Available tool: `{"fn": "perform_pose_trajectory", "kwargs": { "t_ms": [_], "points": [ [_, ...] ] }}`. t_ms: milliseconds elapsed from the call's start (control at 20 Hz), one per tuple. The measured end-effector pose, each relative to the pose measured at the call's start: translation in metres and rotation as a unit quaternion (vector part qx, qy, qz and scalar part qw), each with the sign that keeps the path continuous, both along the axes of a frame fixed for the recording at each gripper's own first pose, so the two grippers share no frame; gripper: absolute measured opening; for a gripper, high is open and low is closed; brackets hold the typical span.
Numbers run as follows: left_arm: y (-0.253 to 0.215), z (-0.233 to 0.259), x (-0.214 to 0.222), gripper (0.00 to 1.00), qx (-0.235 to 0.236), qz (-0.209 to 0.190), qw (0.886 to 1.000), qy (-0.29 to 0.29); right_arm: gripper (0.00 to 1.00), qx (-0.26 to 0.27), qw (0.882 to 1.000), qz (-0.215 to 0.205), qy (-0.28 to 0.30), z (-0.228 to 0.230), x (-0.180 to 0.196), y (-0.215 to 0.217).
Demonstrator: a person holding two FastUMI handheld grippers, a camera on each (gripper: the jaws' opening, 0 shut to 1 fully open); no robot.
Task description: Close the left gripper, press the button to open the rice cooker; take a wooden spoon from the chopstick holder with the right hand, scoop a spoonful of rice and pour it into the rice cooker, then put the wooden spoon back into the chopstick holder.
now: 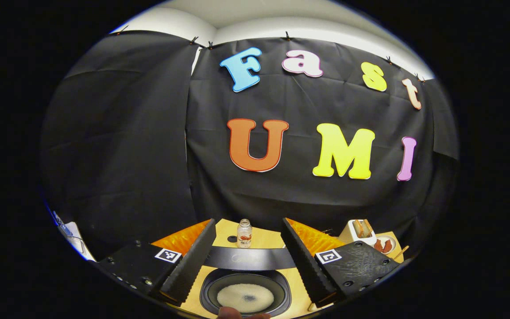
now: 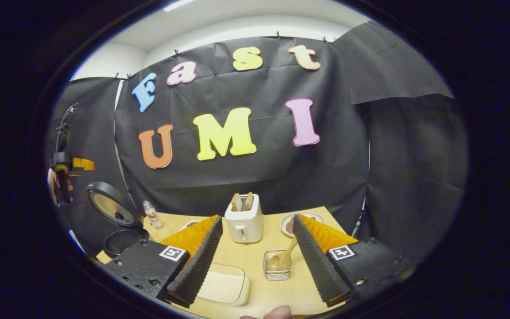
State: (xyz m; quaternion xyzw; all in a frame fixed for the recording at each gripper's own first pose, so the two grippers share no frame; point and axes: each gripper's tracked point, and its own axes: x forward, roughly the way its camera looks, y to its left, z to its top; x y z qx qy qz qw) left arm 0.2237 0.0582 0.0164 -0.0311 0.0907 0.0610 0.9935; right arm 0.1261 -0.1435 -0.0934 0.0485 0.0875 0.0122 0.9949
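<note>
Wooden table (image 2: 255, 261) under both grippers, black cloth wall behind. Left gripper (image 1: 246, 277) spread, holding nothing; directly below it, between fingers, open rice cooker (image 1: 246, 297) with pale rice patch at pot bottom, near rim cut off. Small bottle (image 1: 244, 234) beyond cooker. Right gripper (image 2: 255, 274) spread, holding nothing; wooden spoon (image 2: 281, 261) leans in chopstick holder (image 2: 277, 266) just ahead, nearer right finger. White rice container (image 2: 224, 283) by left finger, contents hard to make out. Toaster (image 2: 244, 219) farther ahead.

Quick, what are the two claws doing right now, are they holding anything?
Left claw: open, holding nothing, above the open rice cooker.
Right claw: open, holding nothing; the wooden spoon sits in the chopstick holder.
</note>
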Motion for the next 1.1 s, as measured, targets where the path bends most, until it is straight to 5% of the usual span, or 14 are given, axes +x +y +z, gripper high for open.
{"fn": "perform_pose_trajectory", "kwargs": {
  "t_ms": [550, 850, 1100],
  "points": [
    [-0.022, -0.044, 0.007, 1.0, 0.017, -0.054, 0.995, 0.085, 0.99, 0.01, 0.999, -0.041, 0.013, -0.008, -0.048, -0.017],
    [-0.032, -0.072, -0.032, 0.98, -0.009, -0.076, 0.987, 0.138, 1.0, -0.01, 1.0, -0.014, 0.008, -0.001, -0.064, 0.008],
    [-0.046, -0.121, -0.085, 0.97, -0.052, -0.105, 0.97, 0.211, 1.0, -0.025, 1.0, 0.007, 0.004, 0.003, -0.069, 0.028]
  ]
}}
